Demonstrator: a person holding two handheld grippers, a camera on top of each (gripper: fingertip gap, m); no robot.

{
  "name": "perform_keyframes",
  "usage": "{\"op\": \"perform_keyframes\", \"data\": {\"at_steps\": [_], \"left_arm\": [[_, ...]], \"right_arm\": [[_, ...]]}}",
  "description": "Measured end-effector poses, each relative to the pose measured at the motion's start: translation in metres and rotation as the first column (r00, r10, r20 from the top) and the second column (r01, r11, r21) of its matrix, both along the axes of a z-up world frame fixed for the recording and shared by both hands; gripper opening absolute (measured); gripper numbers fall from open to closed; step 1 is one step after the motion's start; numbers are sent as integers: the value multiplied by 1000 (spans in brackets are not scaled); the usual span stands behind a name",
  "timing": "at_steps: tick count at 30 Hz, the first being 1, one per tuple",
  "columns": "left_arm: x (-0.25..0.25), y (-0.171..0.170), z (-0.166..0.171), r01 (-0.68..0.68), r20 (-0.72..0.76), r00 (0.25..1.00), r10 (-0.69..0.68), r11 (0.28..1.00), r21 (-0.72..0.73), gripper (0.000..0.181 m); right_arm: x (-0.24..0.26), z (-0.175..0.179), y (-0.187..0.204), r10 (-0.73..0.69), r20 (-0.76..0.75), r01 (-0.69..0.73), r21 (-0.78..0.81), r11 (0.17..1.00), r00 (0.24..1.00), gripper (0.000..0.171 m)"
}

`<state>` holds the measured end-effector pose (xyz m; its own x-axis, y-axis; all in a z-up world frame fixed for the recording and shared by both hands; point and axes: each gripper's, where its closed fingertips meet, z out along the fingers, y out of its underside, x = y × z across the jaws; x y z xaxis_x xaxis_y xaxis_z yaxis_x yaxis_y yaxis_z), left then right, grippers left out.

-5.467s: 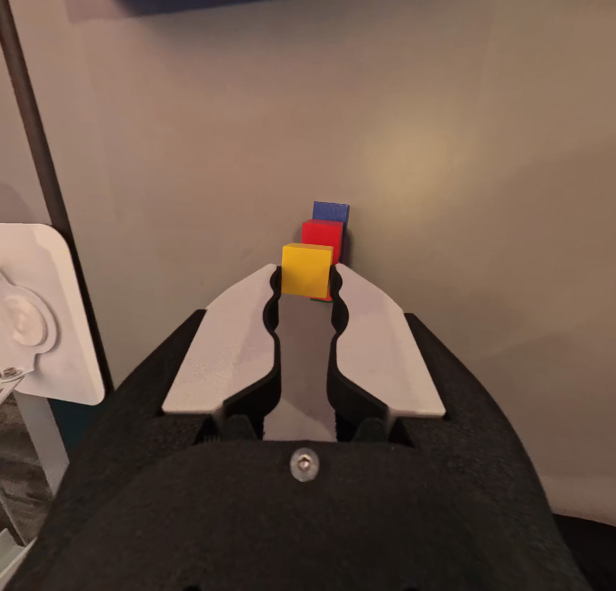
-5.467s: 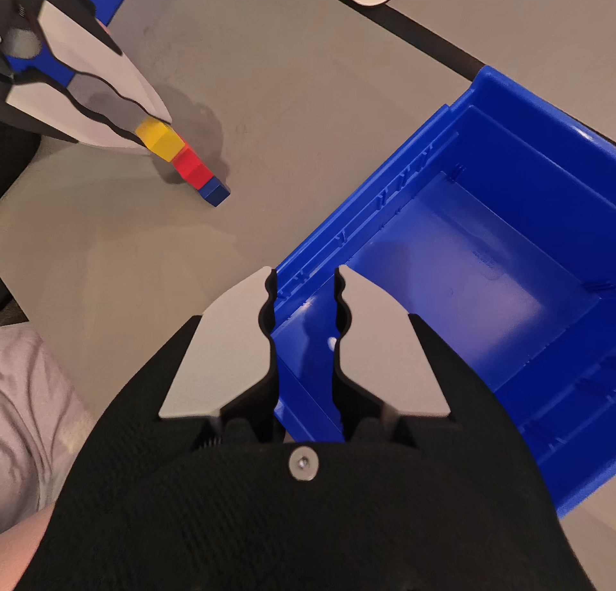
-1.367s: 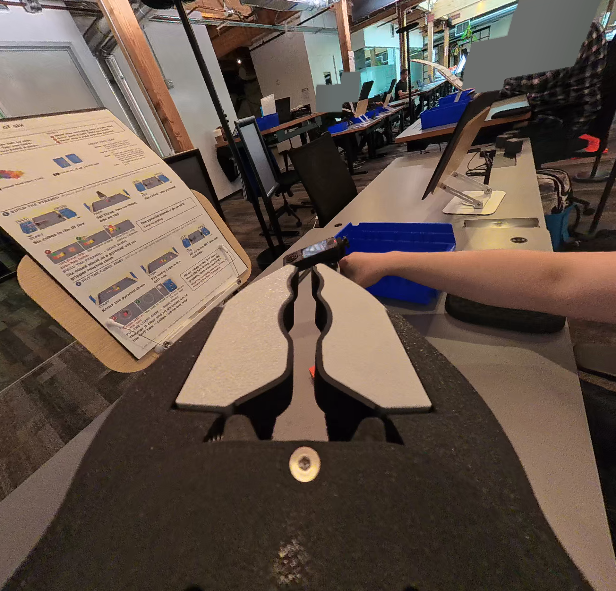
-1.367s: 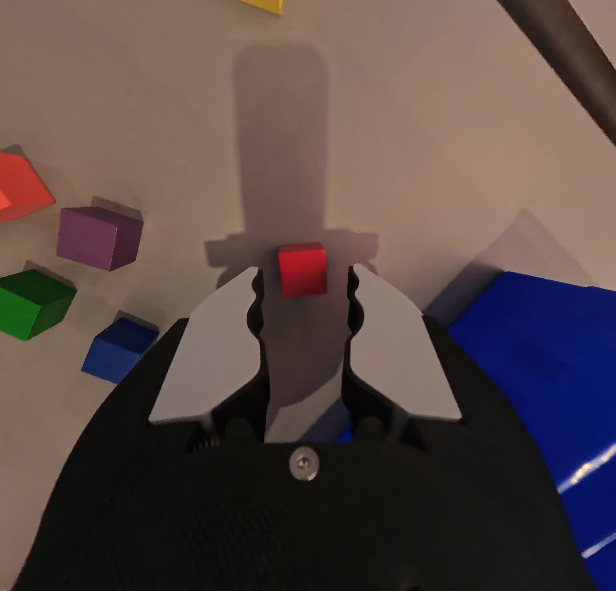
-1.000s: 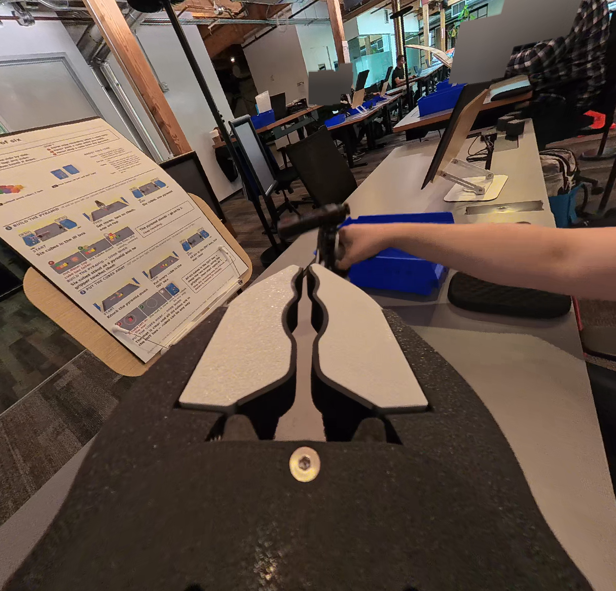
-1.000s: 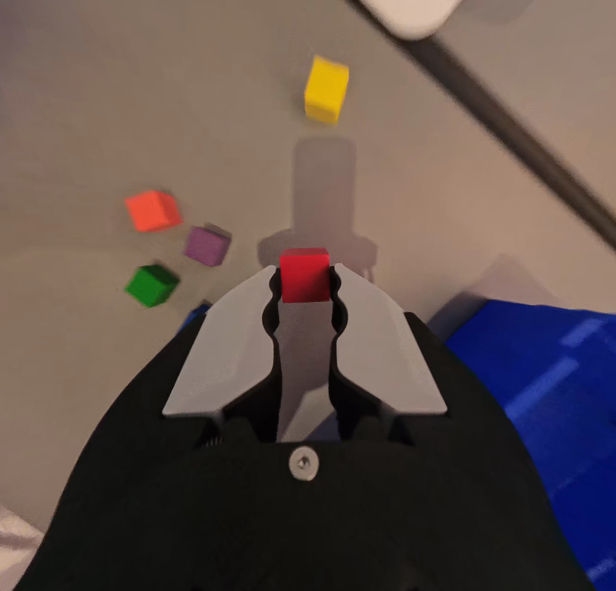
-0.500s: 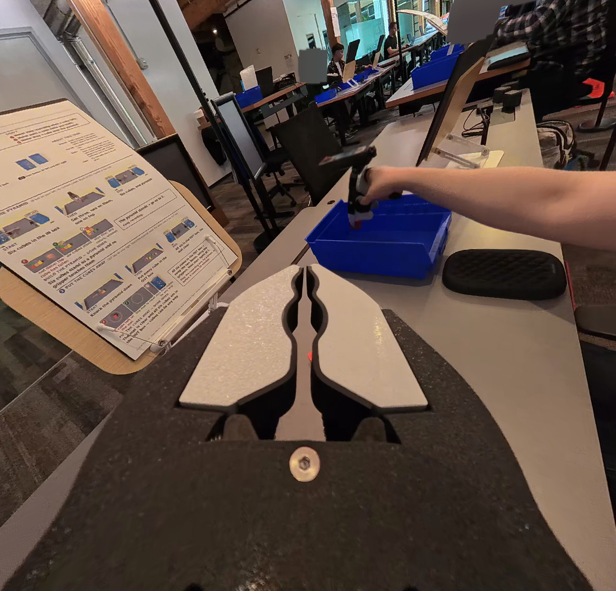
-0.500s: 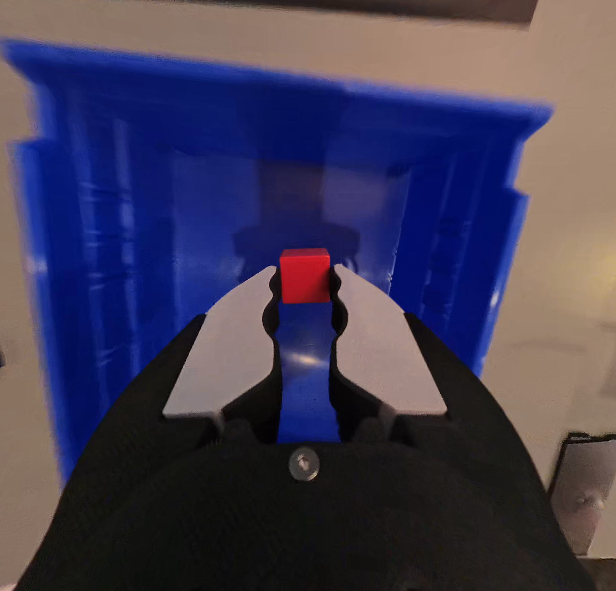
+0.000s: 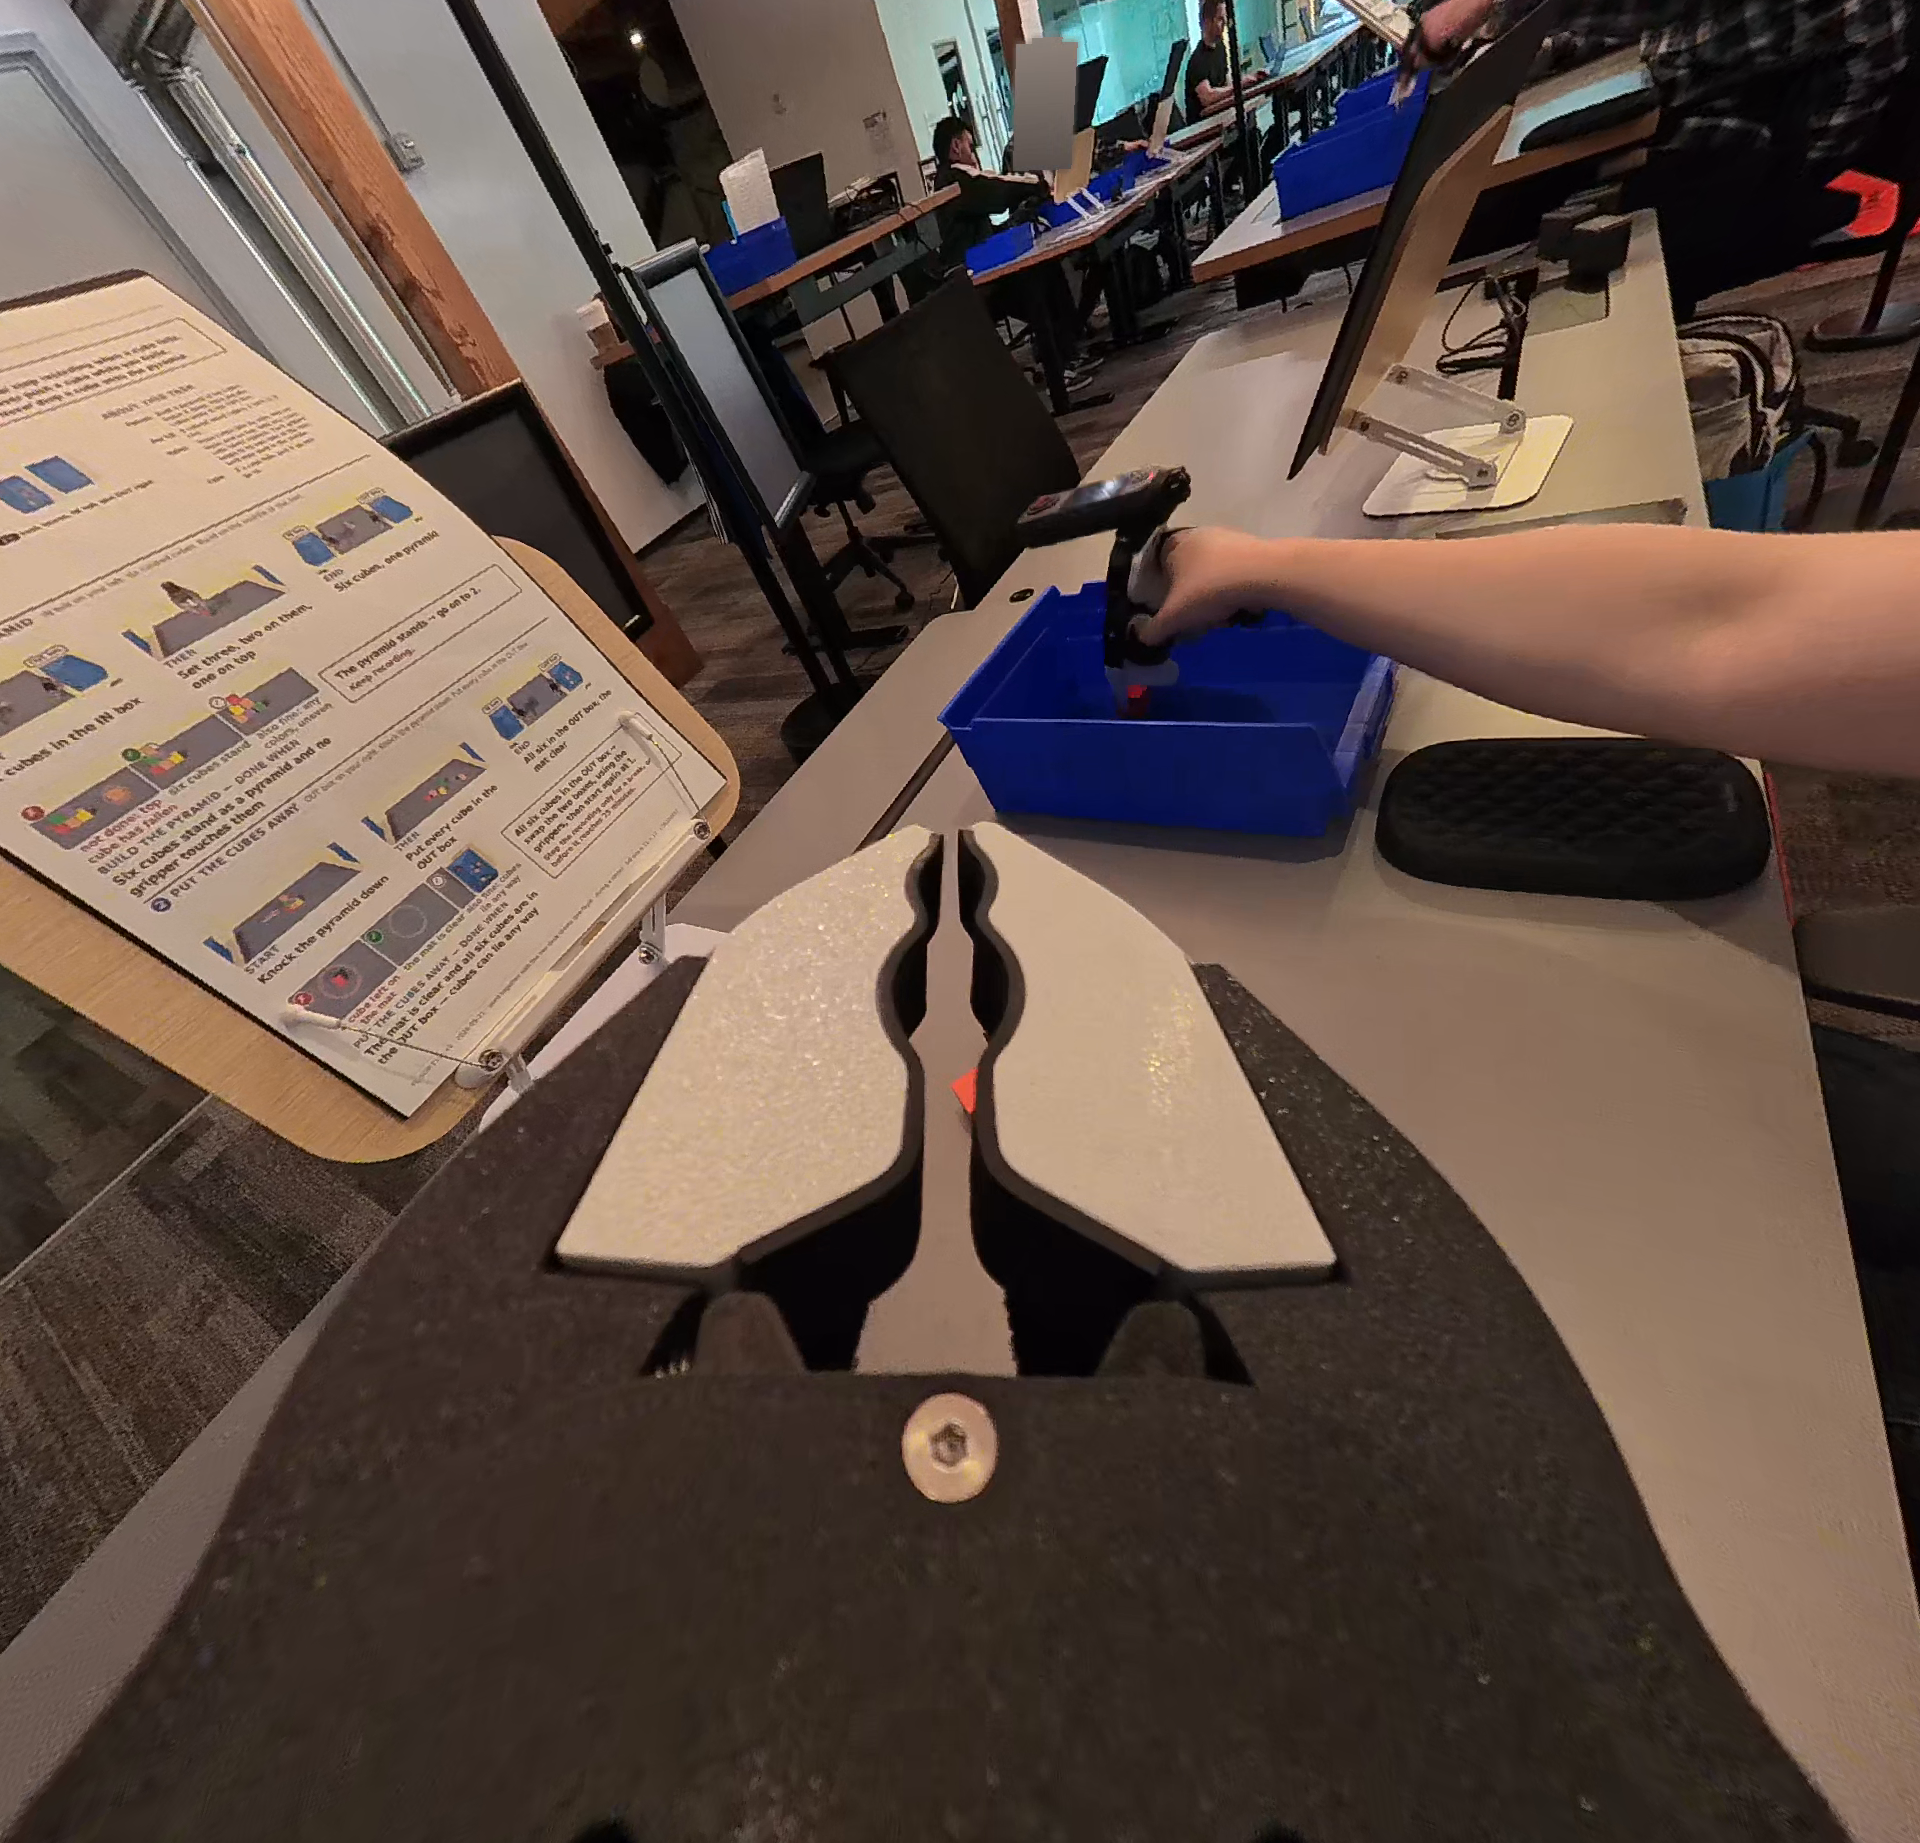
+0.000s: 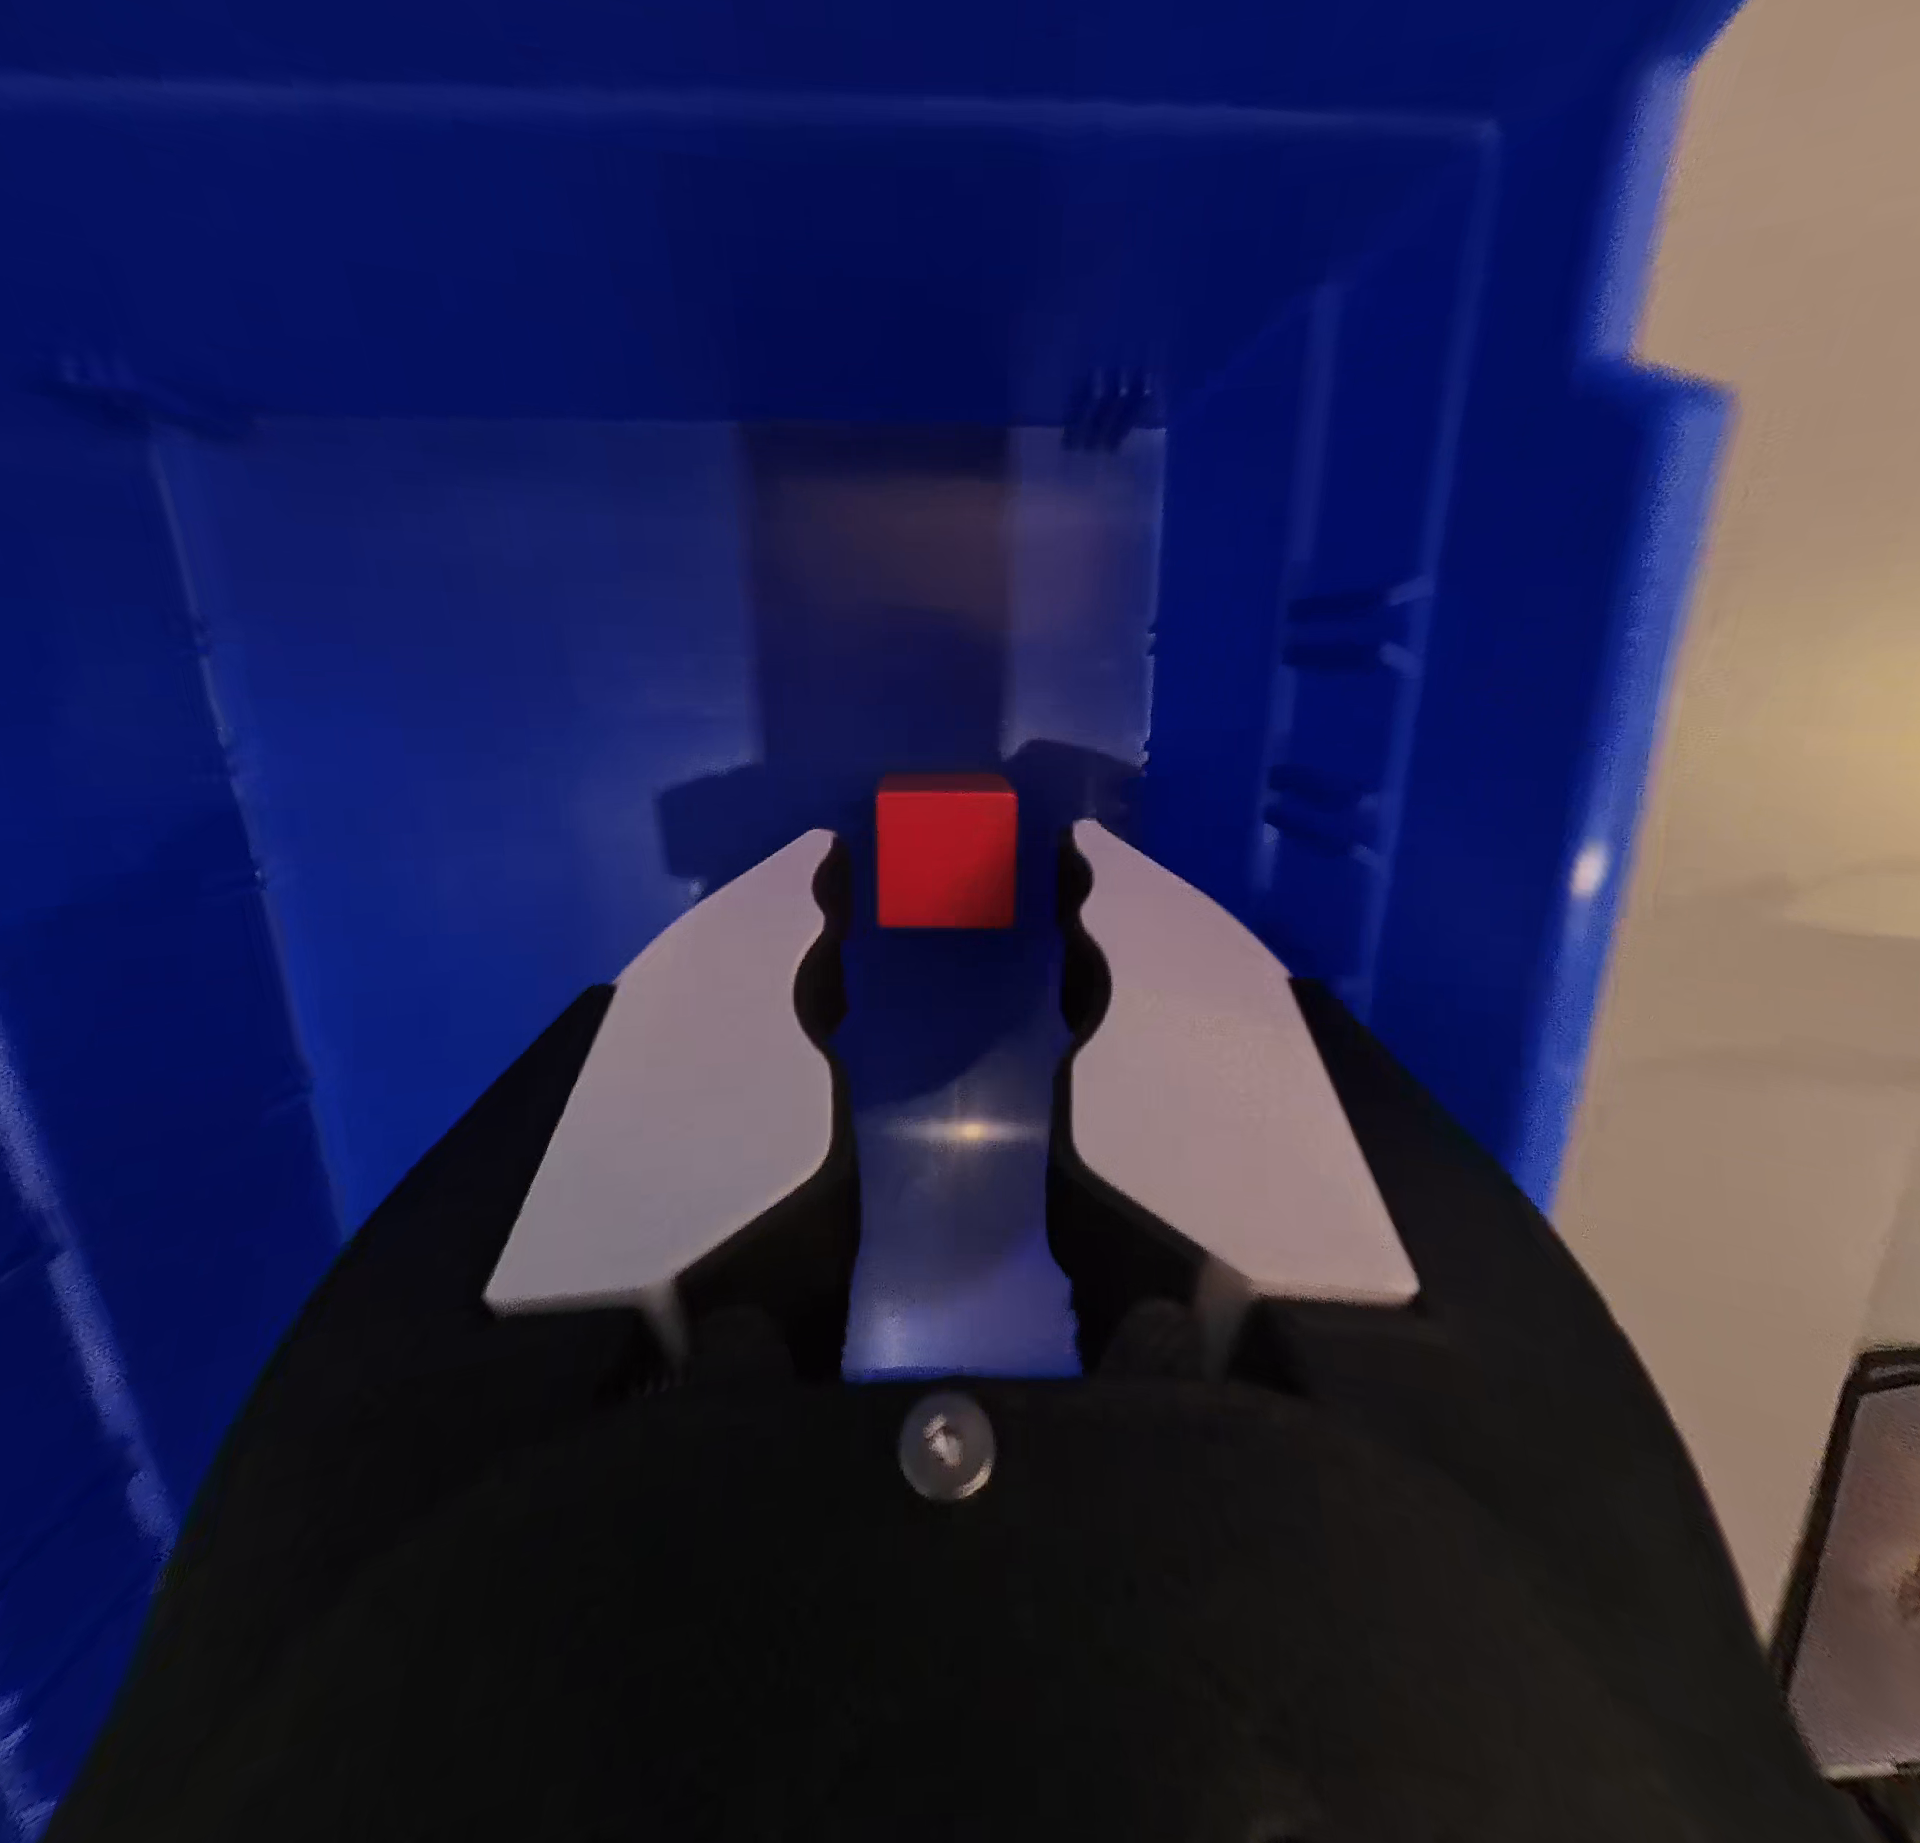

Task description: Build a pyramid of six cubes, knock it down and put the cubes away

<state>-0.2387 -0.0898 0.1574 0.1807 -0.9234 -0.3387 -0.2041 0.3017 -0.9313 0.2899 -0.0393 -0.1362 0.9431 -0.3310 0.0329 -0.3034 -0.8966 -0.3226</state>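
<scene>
now, left wrist view: the left gripper (image 9: 950, 848) is almost closed and empty, idle above the table (image 9: 1455, 1118); an orange cube (image 9: 964, 1087) shows through its slit. right wrist view: the right gripper (image 10: 948, 848) has parted slightly, with narrow gaps beside the red cube (image 10: 943, 851) low inside the bin (image 10: 520, 287). the cube could bounce or snag on a finger.

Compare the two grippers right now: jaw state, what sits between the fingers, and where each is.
The left gripper has its jaws nearly closed with nothing between them; the right gripper is open, with gaps either side of the red cube. The left hangs over the grey table; the right is down inside the blue bin. Both have pale fingers on black bodies.
</scene>
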Motion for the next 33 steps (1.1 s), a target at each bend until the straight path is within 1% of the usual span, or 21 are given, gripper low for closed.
{"op": "perform_keyframes", "data": {"at_steps": [1,3,4,5,6,7,8,9,10,11,12,13,14,16,19,25,28,30,31,32,33], "left_arm": [[-1,0,1,0,3,1000,0,1000,2,2],[-2,-1,3,0,13,1000,0,1000,6,2],[-3,-1,4,1,17,1000,-1,1000,5,2],[-4,-1,5,0,18,1000,0,1000,5,3],[-5,0,4,-2,17,1000,2,1000,6,3],[-5,1,4,-5,15,1000,5,1000,7,3],[-6,1,4,-7,14,1000,7,1000,7,3],[-7,2,4,-8,14,1000,8,1000,5,3],[-8,2,4,-9,15,1000,9,1000,2,3],[-9,1,4,-7,17,1000,7,1000,1,3],[-10,1,4,-5,18,1000,5,1000,1,3],[-11,0,5,-5,18,1000,5,1000,3,3],[-12,-1,5,-3,17,1000,3,1000,5,3],[-14,-3,5,3,16,1000,-3,1000,7,3],[-16,-5,7,7,21,1000,-7,1000,14,2],[-17,-4,6,6,13,1000,-6,1000,19,3],[-16,-3,4,5,5,1000,-5,1000,24,3],[-17,0,2,-6,-1,1000,6,1000,21,3],[-18,2,2,-11,-1,1000,11,1000,17,3],[-19,3,2,-13,3,1000,13,1000,13,2],[-19,4,3,-14,6,1000,14,1000,9,2]], "right_arm": [[-2,14,3,11,19,-12,36,999,1000,42],[-20,63,21,76,77,-90,191,978,994,42],[-42,94,33,147,105,-171,281,944,984,42],[-73,123,43,253,132,-284,355,890,958,43],[-116,145,51,413,151,-437,401,805,898,43],[-165,158,51,594,165,-602,414,683,787,43],[-211,162,45,744,178,-738,400,543,644,42],[-251,155,33,861,181,-847,359,393,476,42],[-281,140,20,935,182,-924,294,243,304,42],[-300,120,11,967,192,-969,213,128,170,40],[-313,97,3,982,177,-990,133,46,69,36],[-320,74,-2,989,149,-998,61,-1,8,34],[-325,54,-5,992,125,-1000,7,-30,-29,34],[-333,27,-8,992,99,-996,-46,-71,-75,34],[-339,5,-9,994,64,-993,-77,-89,-94,37],[-338,-10,-1,995,47,-989,-129,-76,-82,36],[-340,-12,-2,994,55,-989,-119,-83,-90,29],[-350,7,-2,989,111,-994,-64,-90,-96,29],[-354,28,2,978,187,-996,-37,-82,-88,29],[-354,60,8,956,286,-998,-1,-64,-62,29],[-350,100,16,921,391,-997,66,-27,1,29]]}}
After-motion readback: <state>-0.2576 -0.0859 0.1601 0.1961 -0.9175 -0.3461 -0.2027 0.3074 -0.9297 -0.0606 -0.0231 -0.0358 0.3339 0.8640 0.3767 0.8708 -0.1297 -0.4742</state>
